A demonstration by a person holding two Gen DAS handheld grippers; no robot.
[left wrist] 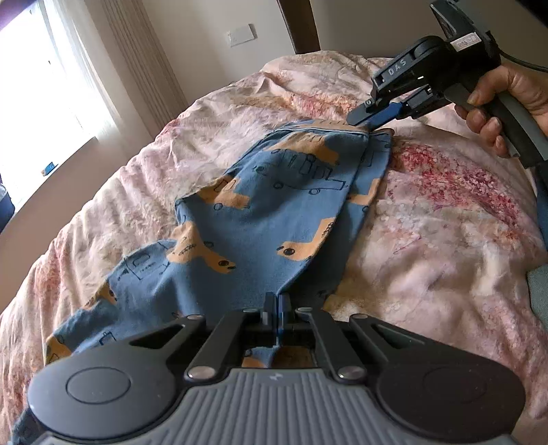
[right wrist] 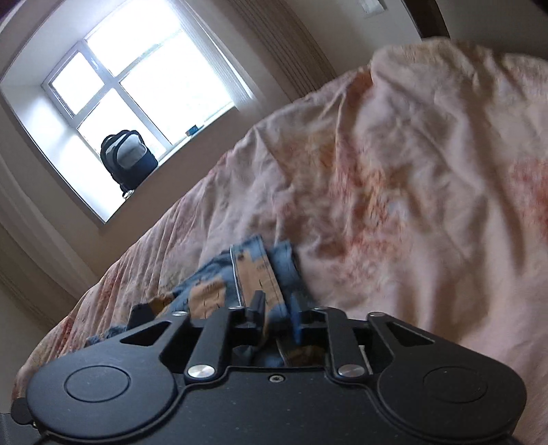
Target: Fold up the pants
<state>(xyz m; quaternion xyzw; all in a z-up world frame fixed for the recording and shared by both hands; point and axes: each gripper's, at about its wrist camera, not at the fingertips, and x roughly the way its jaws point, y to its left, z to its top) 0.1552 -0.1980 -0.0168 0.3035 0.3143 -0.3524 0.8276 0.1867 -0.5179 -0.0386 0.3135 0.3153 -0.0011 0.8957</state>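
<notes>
Small blue pants (left wrist: 274, 205) printed with orange vehicles lie on the pink bedspread (left wrist: 445, 222). My left gripper (left wrist: 276, 301) is shut on the near end of the pants. My right gripper (left wrist: 371, 125) shows at the upper right of the left wrist view, held by a hand and pinching the far corner of the waistband. In the right wrist view the right gripper (right wrist: 277, 308) has the waistband (right wrist: 260, 270) between its fingers with a small gap between them; the frame is blurred.
The bed's pink floral cover (right wrist: 411, 171) is wrinkled all around. A bright window (right wrist: 137, 75) with a dark backpack (right wrist: 128, 161) on its sill is at the left. A dark headboard post (left wrist: 298, 24) stands behind the bed.
</notes>
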